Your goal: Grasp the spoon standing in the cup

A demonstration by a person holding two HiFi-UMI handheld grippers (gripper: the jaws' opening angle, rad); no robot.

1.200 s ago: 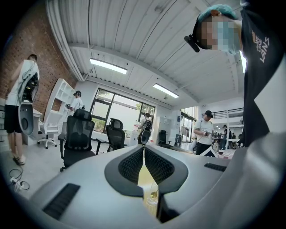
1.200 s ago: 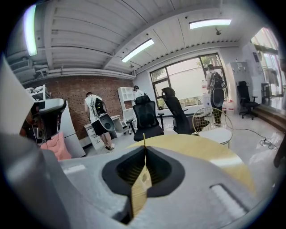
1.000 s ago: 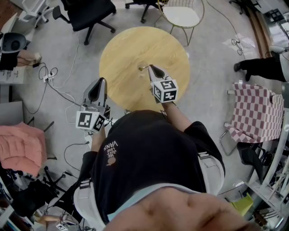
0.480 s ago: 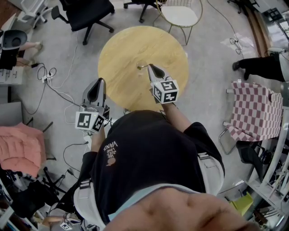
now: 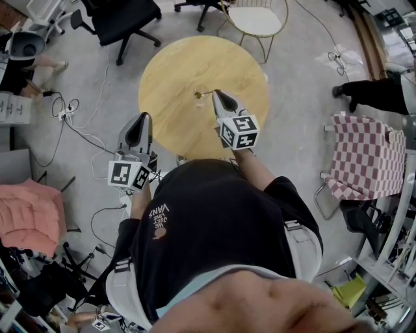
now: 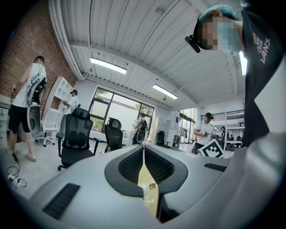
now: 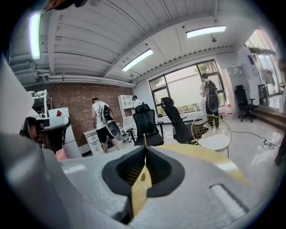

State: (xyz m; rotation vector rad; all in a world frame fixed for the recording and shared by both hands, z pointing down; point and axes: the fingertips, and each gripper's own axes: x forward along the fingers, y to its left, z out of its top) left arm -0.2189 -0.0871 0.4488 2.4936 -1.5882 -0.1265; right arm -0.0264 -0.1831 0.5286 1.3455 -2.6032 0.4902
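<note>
A round wooden table [image 5: 175, 71] bears a small clear cup [image 6: 148, 199], seen through the left gripper's jaws. In the head view I cannot make the cup out. A thin golden spoon [image 5: 198, 95] runs leftward from the tip of my right gripper [image 5: 216, 94], which is shut on its handle. In the right gripper view the spoon [image 7: 143, 174] hangs between the closed jaws of the right gripper [image 7: 145, 146]. Its golden end sits at the cup's rim. My left gripper [image 5: 145, 117] hangs shut with nothing in it, off the table's left edge, and points at the cup [image 6: 144, 147].
A black office chair [image 5: 123, 16] and a white wire chair [image 5: 257, 19] stand beyond the table. At the right are a checkered chair [image 5: 367, 162] and a person's legs [image 5: 374, 97]. Cables [image 5: 75, 107] lie on the floor at the left.
The head view has shifted slightly, so the table sits a little higher and further left. The right gripper stays shut on the spoon, and the left gripper has not moved.
</note>
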